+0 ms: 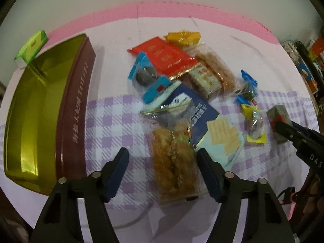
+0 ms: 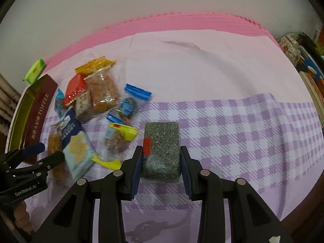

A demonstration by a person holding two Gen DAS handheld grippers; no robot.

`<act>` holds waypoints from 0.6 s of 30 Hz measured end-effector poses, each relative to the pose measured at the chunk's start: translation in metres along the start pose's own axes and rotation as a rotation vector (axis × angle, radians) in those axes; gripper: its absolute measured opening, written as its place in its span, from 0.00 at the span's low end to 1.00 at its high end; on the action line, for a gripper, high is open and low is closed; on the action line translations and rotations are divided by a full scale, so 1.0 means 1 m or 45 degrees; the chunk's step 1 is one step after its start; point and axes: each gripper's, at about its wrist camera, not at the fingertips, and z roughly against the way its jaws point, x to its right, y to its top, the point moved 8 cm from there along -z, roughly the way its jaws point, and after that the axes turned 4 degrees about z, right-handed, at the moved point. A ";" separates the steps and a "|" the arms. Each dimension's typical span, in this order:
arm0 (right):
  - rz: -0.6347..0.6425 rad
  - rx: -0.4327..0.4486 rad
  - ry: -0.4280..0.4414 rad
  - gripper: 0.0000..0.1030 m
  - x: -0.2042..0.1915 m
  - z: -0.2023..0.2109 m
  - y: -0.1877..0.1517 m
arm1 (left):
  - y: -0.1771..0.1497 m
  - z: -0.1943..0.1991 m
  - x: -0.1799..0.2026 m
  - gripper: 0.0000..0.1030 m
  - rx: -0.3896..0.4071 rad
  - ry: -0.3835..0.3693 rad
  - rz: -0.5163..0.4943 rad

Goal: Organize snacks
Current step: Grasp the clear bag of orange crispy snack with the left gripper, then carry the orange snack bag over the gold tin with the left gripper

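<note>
A pile of wrapped snacks lies on the cloth: a red pack [image 1: 166, 56], a navy and pale blue cracker pack [image 1: 204, 119], and blue and yellow candies [image 1: 253, 121]. My left gripper [image 1: 162, 158] stands open over a clear pack of golden fried sticks [image 1: 174, 158]; the pack lies between the fingers, and the left pad is clear of it. My right gripper [image 2: 161, 151] is shut on a grey speckled bar [image 2: 162, 141] with a red label, held just above the cloth. The left wrist view shows that bar [image 1: 276, 111] at the right of the pile. An open toffee tin [image 1: 77, 101] stands at the left.
A green packet [image 1: 32, 44] lies behind the tin. The checked lilac cloth [image 2: 243, 131] covers a pink mat [image 2: 182, 24] against a white wall. Books and boxes [image 2: 309, 75] stand at the right edge. The left gripper [image 2: 51, 151] shows at the pile's near left.
</note>
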 end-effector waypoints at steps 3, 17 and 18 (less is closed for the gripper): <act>-0.005 -0.006 -0.008 0.32 0.004 -0.004 -0.001 | -0.004 -0.003 -0.006 0.60 -0.018 0.008 0.014; 0.006 -0.046 -0.036 0.33 0.006 -0.014 -0.008 | -0.015 0.007 -0.022 0.37 -0.013 0.011 0.002; 0.006 -0.043 -0.039 0.32 0.006 -0.015 -0.009 | -0.015 0.008 -0.023 0.37 -0.015 0.004 0.007</act>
